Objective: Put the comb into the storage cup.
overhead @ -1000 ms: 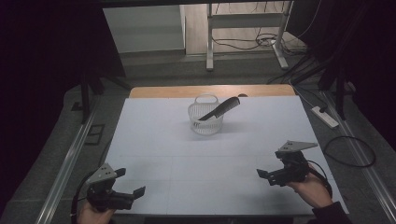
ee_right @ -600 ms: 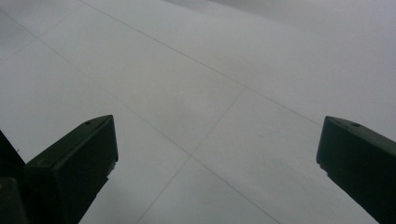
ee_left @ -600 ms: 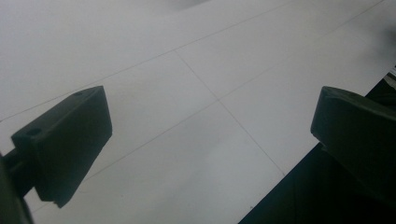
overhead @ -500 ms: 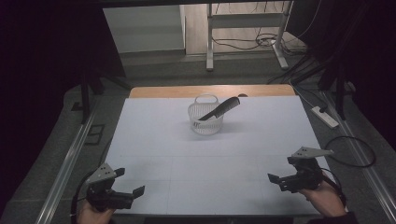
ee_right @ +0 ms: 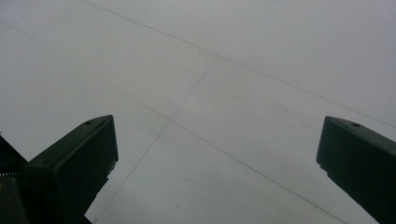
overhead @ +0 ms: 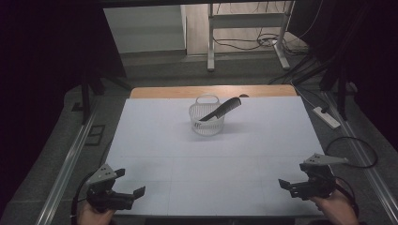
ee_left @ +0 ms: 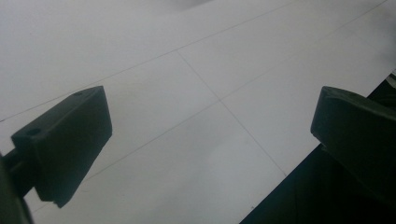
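A small white wire basket (overhead: 207,118) stands at the far middle of the white table (overhead: 211,159). A black comb (overhead: 220,108) leans in it, its end sticking out over the right rim. My left gripper (overhead: 132,192) is held low at the near left corner, open, nothing between its jaws. My right gripper (overhead: 287,184) sits at the near right corner, open and empty too. In the left gripper view the left gripper (ee_left: 210,135) looks down on bare white table near its front edge. In the right gripper view the right gripper (ee_right: 217,154) has its jaws wide apart over bare table.
A strip of wood (overhead: 213,91) edges the table's far side. A power strip (overhead: 326,117) and cables (overhead: 349,150) lie on the floor at the right. A metal frame (overhead: 244,33) stands beyond the table. Metal rails (overhead: 70,159) run along both sides.
My right gripper has drawn back toward the near right corner and a little outward. The left gripper has hardly moved. Basket and comb are unchanged.
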{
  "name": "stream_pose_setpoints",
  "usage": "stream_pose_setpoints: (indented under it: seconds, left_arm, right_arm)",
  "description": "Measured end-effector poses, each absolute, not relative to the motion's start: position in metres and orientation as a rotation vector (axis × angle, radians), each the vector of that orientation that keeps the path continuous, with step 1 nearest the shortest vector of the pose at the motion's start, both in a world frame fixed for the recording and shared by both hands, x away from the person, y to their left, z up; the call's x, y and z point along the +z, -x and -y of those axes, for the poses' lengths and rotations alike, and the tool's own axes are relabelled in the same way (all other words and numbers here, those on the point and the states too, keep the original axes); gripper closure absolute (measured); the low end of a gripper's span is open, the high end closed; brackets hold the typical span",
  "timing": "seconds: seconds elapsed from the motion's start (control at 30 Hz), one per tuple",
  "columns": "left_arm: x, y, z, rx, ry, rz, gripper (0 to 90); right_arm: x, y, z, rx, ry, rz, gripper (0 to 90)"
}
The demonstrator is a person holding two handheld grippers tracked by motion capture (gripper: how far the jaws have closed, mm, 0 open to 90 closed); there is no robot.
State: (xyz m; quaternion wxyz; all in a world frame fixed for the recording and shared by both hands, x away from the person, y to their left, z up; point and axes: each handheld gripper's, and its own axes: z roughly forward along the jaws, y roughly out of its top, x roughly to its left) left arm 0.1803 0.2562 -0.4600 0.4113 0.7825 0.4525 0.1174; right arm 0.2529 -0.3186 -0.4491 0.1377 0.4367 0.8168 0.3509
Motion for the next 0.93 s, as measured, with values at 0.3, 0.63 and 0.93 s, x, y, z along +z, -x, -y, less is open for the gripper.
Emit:
stream_pose_setpoints:
  seconds: [0.3,0.63,0.93]
  left_arm:
    - [-0.460,-0.180,-0.257,0.305,-1.964,-1.151,0.0]
    - [-0.460,-0.180,-0.258,0.316,-1.961,-1.163,0.0]
    - [-0.460,-0.181,-0.257,0.316,-1.962,-1.163,0.0]
  right_arm:
    - [-0.449,-0.242,0.330,0.977,-1.297,-2.319,0.0]
    - [-0.446,-0.235,0.334,0.927,-1.323,-2.302,0.0]
    - [-0.447,-0.232,0.336,0.859,-1.341,-2.317,0.0]
